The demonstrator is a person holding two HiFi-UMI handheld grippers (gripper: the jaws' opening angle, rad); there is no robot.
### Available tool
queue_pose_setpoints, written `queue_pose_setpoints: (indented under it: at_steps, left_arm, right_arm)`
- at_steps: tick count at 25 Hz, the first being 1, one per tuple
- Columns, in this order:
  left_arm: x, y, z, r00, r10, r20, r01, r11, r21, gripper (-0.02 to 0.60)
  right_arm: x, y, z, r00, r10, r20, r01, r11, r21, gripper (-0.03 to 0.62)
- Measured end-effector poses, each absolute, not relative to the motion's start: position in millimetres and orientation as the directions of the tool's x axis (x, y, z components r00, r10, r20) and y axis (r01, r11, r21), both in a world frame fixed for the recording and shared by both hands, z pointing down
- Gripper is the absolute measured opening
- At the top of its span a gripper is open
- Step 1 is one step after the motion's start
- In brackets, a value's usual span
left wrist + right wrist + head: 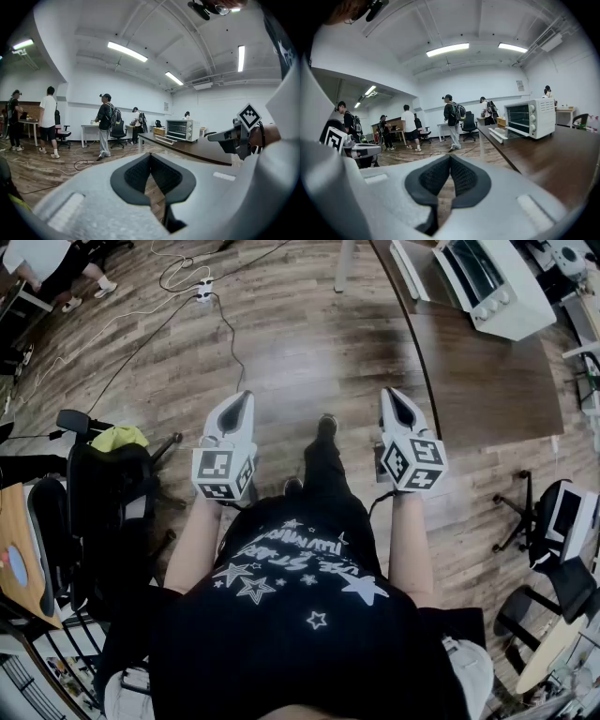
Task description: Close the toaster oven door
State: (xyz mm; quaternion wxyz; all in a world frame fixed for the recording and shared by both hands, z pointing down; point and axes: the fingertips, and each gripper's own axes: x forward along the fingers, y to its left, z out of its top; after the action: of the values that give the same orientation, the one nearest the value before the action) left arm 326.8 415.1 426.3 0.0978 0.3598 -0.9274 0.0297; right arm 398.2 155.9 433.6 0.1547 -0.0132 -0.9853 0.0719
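The left gripper and right gripper are shut and empty. The oven stands well apart on the table, door dropped open. The table should be approached first, then the door's edge pushed up squarely until seated.

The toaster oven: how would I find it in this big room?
Look for the long dark wooden table ahead on the person's right. Near its far end stands the toaster oven, a white box. Knobs run down one side of its front, and its door lies folded down, open.
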Motion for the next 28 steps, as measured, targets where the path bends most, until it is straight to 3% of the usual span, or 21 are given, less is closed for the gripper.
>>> queue_pose_setpoints:
  at_steps: [15, 22, 28]
  left_arm:
    - [319.2, 400.3, 433.4, -0.712, -0.666, 0.221, -0.679, 0.734, 0.022, 0.009]
    - [279.4, 404.6, 430.2, -0.739, -0.636, 0.221, -0.648, 0.761, 0.023, 0.009]
    - [227.3, 387.8, 432.2, -0.749, -0.622, 0.229, -0.635, 0.772, 0.022, 0.009]
  right_arm:
    - [385.5, 143.9, 444.4, -0.948, 0.038, 0.316, -0.016, 0.986, -0.167, 0.005]
    - [346.6, 125.2, 426.3, -0.973, 0.008, 0.232, -0.036, 0.982, -0.187, 0.005]
    - [290.9, 92.9, 423.4, -0.977, -0.009, 0.215, -0.058, 0.972, -0.226, 0.148]
